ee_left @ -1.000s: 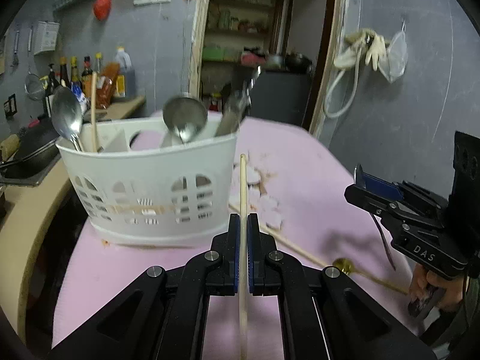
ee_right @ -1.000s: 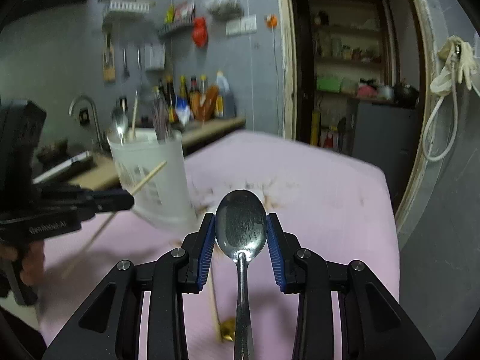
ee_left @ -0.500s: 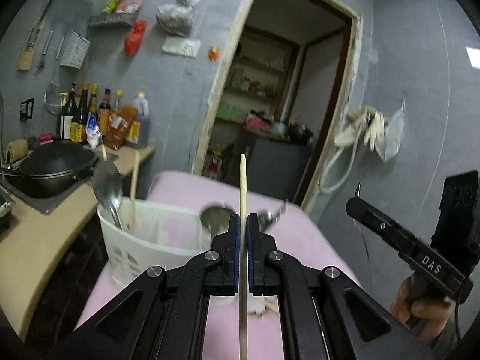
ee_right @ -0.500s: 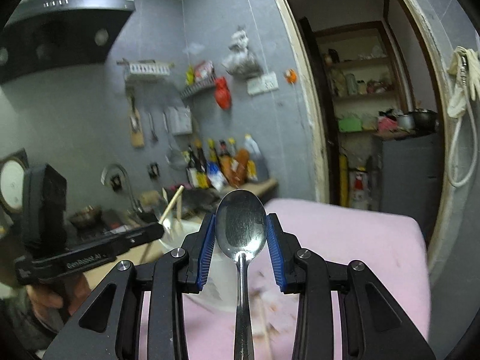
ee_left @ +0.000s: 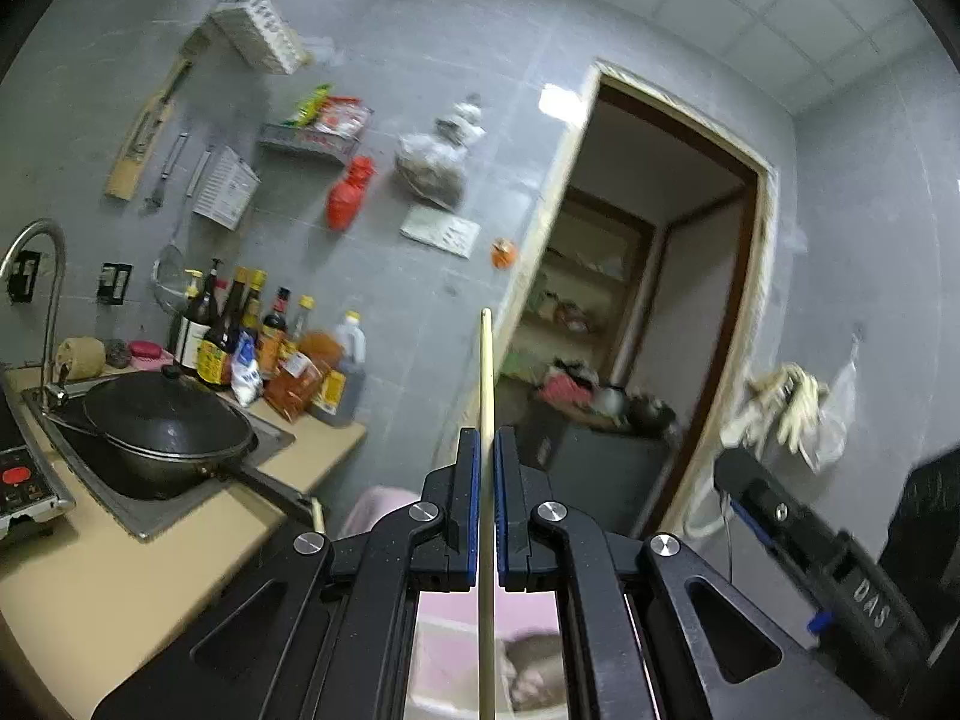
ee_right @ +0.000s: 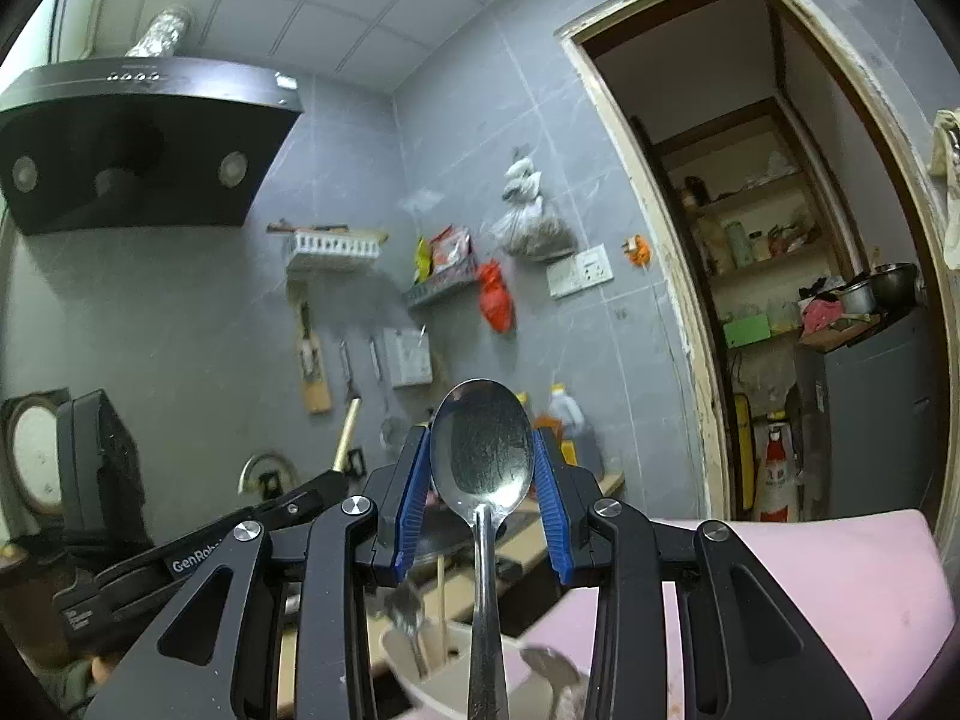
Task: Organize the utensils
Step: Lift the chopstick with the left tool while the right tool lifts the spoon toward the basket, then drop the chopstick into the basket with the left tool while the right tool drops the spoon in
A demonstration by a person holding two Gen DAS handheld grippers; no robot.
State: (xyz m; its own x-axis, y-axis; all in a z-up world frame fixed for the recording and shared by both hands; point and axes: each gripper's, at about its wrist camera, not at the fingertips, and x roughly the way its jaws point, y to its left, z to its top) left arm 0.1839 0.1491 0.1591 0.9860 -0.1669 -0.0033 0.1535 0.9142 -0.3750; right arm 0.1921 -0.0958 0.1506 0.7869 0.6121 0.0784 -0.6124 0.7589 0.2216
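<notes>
Between your left gripper's (ee_left: 486,468) two blue pads, pinched tight, stands one thin, round wooden chopstick (ee_left: 486,384), pointing upward. Your right gripper's (ee_right: 482,468) blue pads clasp one shiny steel spoon (ee_right: 482,444) by its oval bowl. Below them sits one white plastic basket (ee_right: 456,678) holding blurred utensils. Beyond, one black wok (ee_left: 168,426) rests in the sink.

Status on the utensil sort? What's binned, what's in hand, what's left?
Done: the white holder already has a spoon and a wooden stick standing in it.
In hand: the left gripper is clamped on a chopstick, and the right gripper holds a metal spoon. Both are raised, above the holder.
Left: dropping both in. Whether anything remains on the pink table is out of view.
</notes>
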